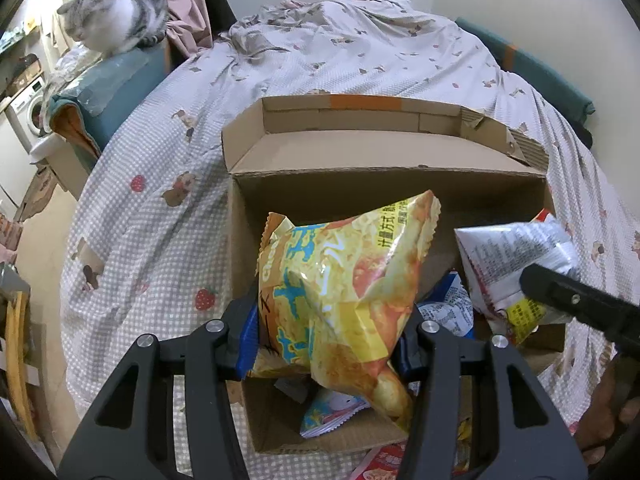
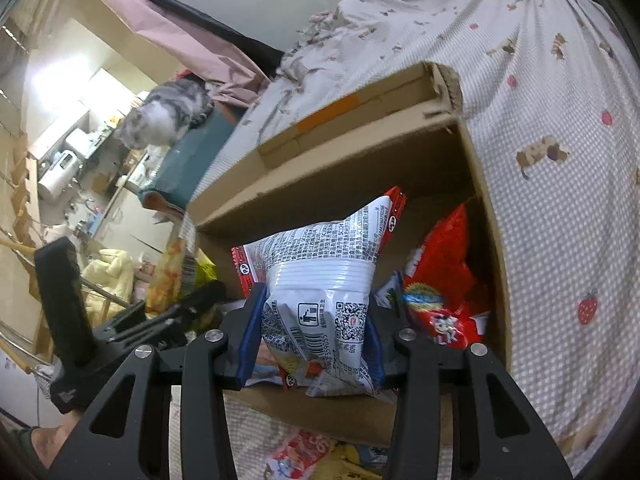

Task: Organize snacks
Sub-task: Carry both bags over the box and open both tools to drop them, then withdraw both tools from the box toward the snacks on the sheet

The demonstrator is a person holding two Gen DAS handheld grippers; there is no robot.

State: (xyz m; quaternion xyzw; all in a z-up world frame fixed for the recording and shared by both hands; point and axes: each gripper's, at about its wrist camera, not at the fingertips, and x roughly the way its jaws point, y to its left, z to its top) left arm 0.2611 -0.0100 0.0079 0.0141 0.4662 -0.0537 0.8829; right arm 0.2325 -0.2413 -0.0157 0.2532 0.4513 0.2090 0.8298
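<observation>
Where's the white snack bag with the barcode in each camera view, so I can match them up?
Left wrist: white snack bag at right edge, above the cardboard box.
Right wrist: centre, gripped in the right tool.
Shared landmark: grey-and-white cat, upper left in both.

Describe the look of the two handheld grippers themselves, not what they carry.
The left gripper and the right gripper look alike: black linkage arms with triangular cut-outs, round silver pivot bolts, and fingers faced with blue pads. From the right wrist view, the left one also shows a black, blocky upright handle. No cables or sleeves are visible.
</observation>
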